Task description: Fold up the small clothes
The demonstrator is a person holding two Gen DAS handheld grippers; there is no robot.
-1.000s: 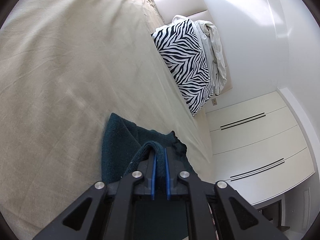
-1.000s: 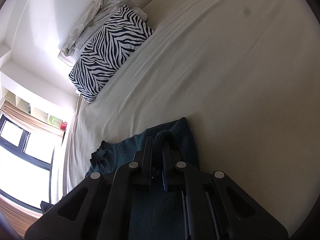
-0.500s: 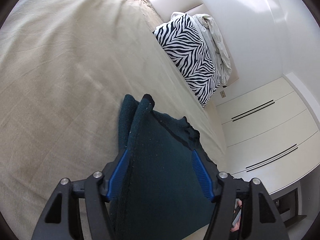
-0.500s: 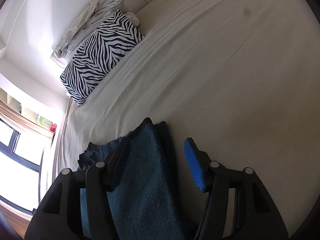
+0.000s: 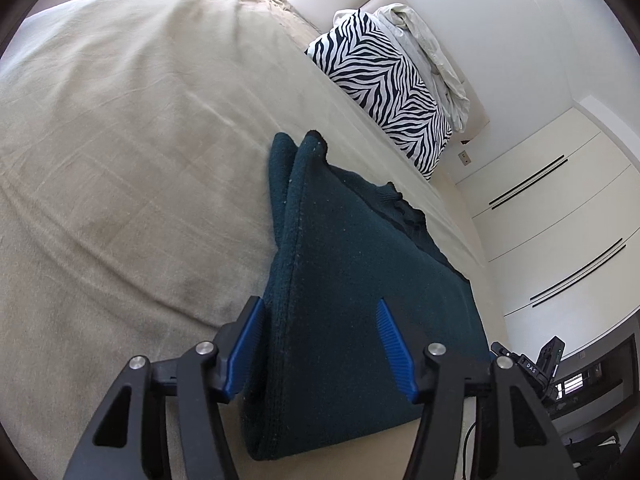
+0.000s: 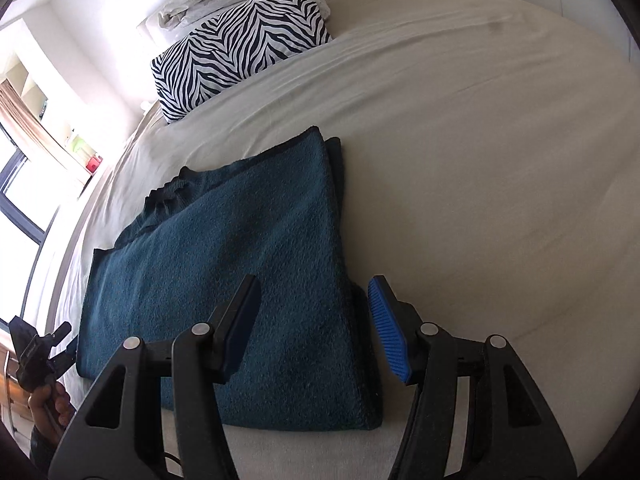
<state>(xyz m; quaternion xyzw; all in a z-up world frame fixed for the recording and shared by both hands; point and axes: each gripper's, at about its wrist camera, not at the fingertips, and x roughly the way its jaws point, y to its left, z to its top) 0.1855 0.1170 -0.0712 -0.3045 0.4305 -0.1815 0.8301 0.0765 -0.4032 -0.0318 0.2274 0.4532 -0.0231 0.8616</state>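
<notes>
Left tongs (image 5: 320,346): released, jaws just opened, sweater (image 5: 352,304) below.
Right tongs (image 6: 314,330): released, just opened.
Tip: lift straight clear, avoid snagging fold.

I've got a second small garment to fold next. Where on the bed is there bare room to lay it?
The widest bare sheet lies on the far side of the folded teal garment from the window, stretching toward the headboard. A narrower bare band separates the garment's far edge from the zebra pillow. The window-side strip is tight: the garment lies near that mattress edge.
</notes>
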